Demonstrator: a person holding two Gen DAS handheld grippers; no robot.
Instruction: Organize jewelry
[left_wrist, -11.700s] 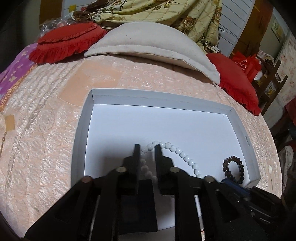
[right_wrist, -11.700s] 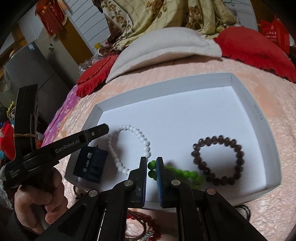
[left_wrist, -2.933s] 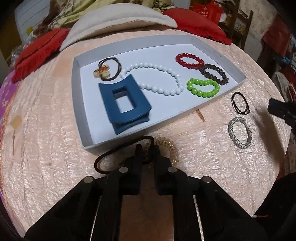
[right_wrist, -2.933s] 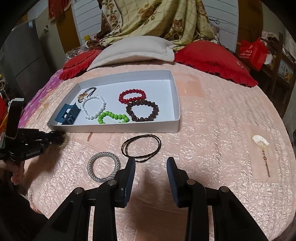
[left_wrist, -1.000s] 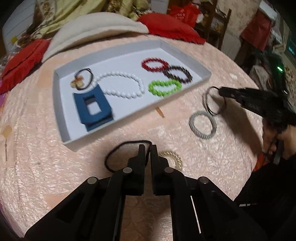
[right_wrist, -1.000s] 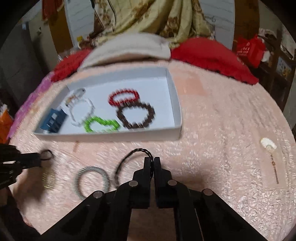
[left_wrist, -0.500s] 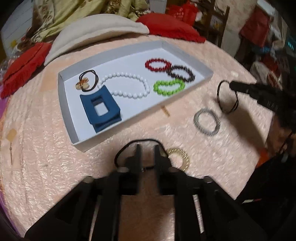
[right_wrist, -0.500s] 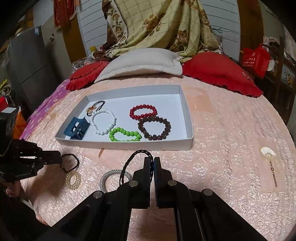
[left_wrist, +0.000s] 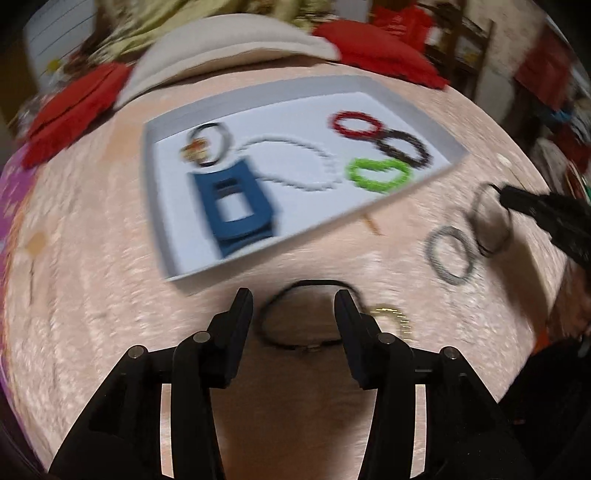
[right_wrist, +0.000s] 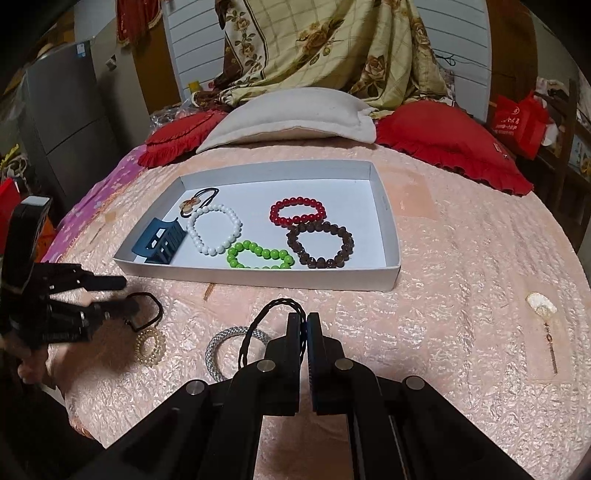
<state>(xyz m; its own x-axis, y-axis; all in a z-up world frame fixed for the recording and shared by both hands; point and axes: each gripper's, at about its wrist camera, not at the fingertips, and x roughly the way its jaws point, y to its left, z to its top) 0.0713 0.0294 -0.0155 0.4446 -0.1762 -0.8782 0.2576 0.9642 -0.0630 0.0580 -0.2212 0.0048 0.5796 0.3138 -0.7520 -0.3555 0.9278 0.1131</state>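
Left jaws just opened over a hair tie; right jaws clamp a twisted band.
The left gripper (left_wrist: 293, 302) has parted around the black tie (left_wrist: 303, 314), which lies on the bedspread, long axis crosswise (not yet gripped, so not yet in the tray (right_wrist: 384, 221)); the right gripper (right_wrist: 303, 325) holds the band (right_wrist: 273, 314), its loop hanging leftward.

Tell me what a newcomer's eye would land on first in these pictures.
First, the white tray on the pink bedspread, with a red bead bracelet, a green one, a brown one, a white one and a blue hair claw inside. Next, the right gripper in the foreground, shut on a black twisted hair tie lifted in front of the tray.
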